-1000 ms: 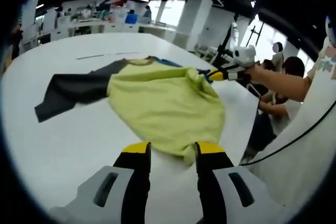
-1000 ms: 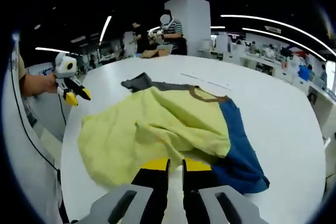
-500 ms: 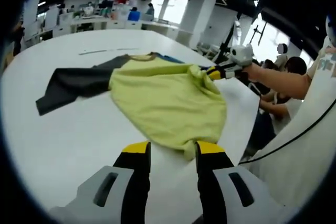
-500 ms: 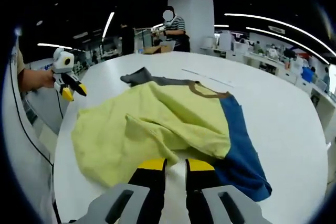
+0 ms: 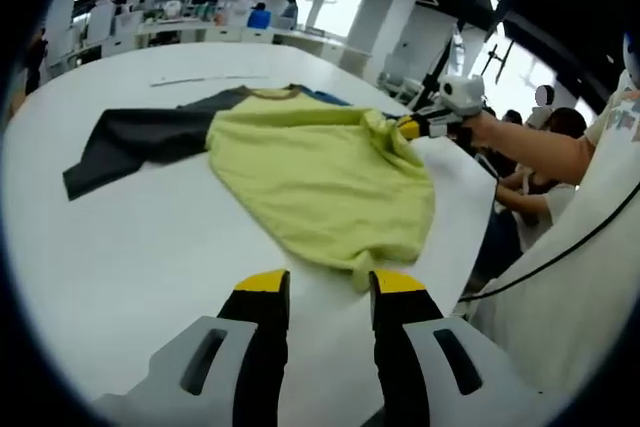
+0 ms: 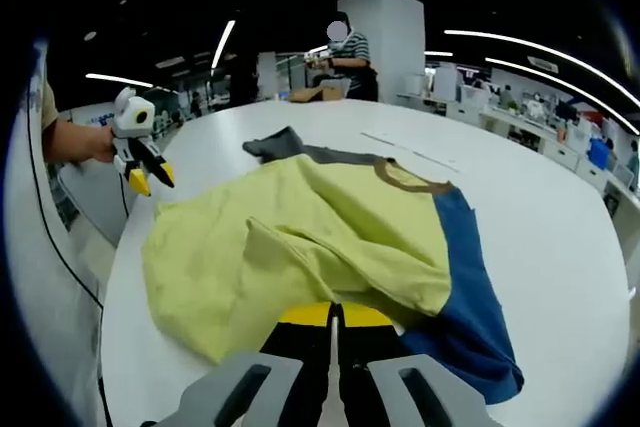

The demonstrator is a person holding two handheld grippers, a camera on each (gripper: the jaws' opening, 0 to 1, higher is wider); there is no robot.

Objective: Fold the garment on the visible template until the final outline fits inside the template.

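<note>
A yellow-green shirt lies rumpled on the white table, with a dark grey sleeve spread to one side and a blue sleeve to the other. My right gripper is shut on the shirt's near yellow edge; in the left gripper view the same gripper meets a raised fold at the shirt's right side. My left gripper is open just short of the shirt's hem, nothing between its jaws. In the right gripper view it hangs above the table's left edge, held by a hand.
A thin line is marked on the table beyond the shirt. The table's curved edge runs close to the shirt. Seated people are beside that edge, and a standing person is past the far side.
My right gripper's jaws have gone from open to shut at the shirt's yellow edge. The left gripper stays open near the hem; both views shifted slightly.
</note>
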